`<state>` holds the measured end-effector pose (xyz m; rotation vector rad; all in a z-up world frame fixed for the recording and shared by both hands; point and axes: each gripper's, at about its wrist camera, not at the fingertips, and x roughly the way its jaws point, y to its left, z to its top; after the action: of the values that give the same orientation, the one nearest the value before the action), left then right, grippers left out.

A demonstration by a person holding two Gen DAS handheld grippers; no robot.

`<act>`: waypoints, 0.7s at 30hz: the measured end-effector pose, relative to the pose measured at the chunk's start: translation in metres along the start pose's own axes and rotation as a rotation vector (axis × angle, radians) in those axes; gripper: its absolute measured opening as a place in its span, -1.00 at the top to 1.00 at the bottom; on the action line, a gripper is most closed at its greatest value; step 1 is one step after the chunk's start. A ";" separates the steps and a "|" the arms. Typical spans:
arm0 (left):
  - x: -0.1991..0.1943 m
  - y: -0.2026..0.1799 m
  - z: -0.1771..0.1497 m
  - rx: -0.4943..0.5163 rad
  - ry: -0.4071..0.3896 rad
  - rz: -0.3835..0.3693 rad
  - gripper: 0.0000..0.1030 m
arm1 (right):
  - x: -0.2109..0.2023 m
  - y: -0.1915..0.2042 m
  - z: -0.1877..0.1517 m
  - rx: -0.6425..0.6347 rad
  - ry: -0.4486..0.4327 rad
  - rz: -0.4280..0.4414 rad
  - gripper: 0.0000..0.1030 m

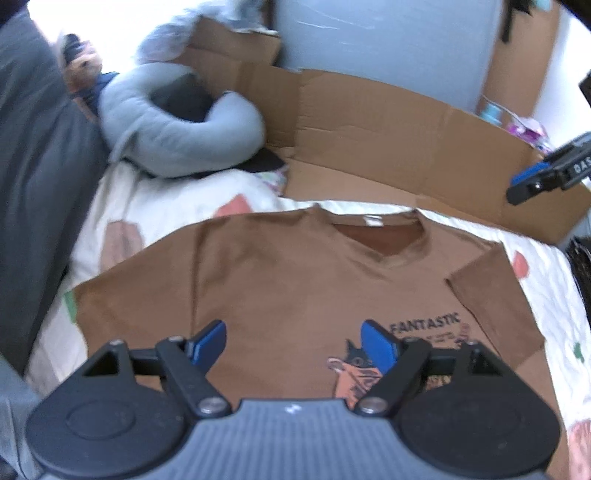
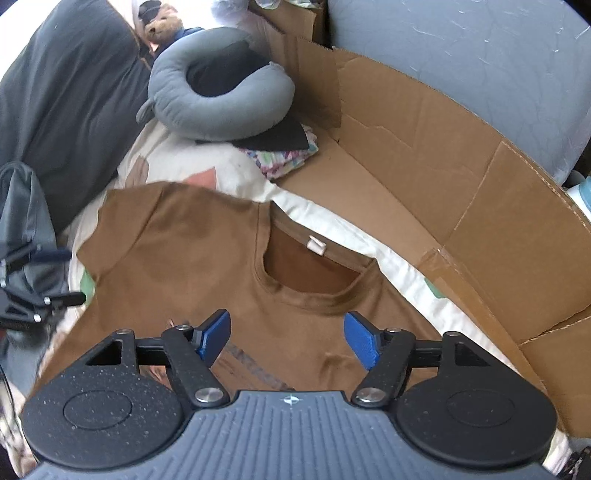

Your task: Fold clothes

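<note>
Left wrist view:
Shirt: brown T-shirt [image 1: 288, 280] lies flat, front up, on the patterned bedsheet [image 1: 155, 206], collar away from the camera, both short sleeves spread out; a cat print with the word "FANTASTIC" sits on its chest.
Left claw: the left claw [image 1: 294, 341] hovers above the shirt's lower chest, pointing toward the collar, its blue fingers [image 1: 208, 341] wide apart and holding nothing.
Right claw: the right claw [image 1: 532, 181] enters at the right edge, over the cardboard sheet [image 1: 388, 147], clear of the shirt; its fingers look apart.
Surroundings: grey neck pillow [image 1: 177, 129] beyond the shirt's sleeve.

Right wrist view:
Shirt: the same T-shirt [image 2: 207, 258] spreads under the camera, neckline [image 2: 314, 273] just ahead with a white tag inside.
Right claw: the right claw [image 2: 288, 338] hangs over the chest just below the neckline, level, fingers apart and empty.
Left claw: the left claw's dark linkage [image 2: 33, 291] shows blurred at the left edge; its opening cannot be told here.
Surroundings: cardboard [image 2: 443, 155] along the bed's far side, neck pillow [image 2: 221, 92], teddy bear [image 2: 162, 26].
</note>
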<state>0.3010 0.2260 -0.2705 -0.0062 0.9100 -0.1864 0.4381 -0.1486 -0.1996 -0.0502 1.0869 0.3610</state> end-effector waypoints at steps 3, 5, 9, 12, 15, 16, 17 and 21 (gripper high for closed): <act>0.002 0.018 -0.011 -0.072 -0.004 0.024 -0.60 | 0.007 0.013 0.005 0.002 0.018 -0.004 -0.44; 0.003 0.029 -0.018 -0.115 -0.006 0.039 -0.60 | 0.014 0.024 0.008 0.005 0.026 -0.005 -0.44; 0.002 0.052 -0.039 -0.174 -0.015 0.069 -0.60 | 0.029 0.049 0.014 -0.006 0.049 -0.014 -0.44; 0.004 0.070 -0.056 -0.238 -0.010 0.089 -0.60 | 0.040 0.073 0.020 -0.043 0.080 -0.004 -0.44; 0.003 0.089 -0.071 -0.296 -0.012 0.109 -0.60 | 0.051 0.097 0.028 -0.046 0.090 -0.002 -0.44; 0.003 0.094 -0.075 -0.313 -0.018 0.116 -0.60 | 0.053 0.105 0.031 -0.028 0.087 -0.004 -0.44; 0.001 0.099 -0.079 -0.327 -0.023 0.122 -0.60 | 0.055 0.112 0.034 -0.010 0.082 -0.006 -0.44; 0.000 0.112 -0.086 -0.335 -0.049 0.128 -0.60 | 0.058 0.147 0.038 0.070 -0.007 -0.033 -0.44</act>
<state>0.2506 0.3425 -0.3326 -0.2615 0.8807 0.0860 0.4490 0.0128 -0.2122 -0.0047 1.0902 0.2931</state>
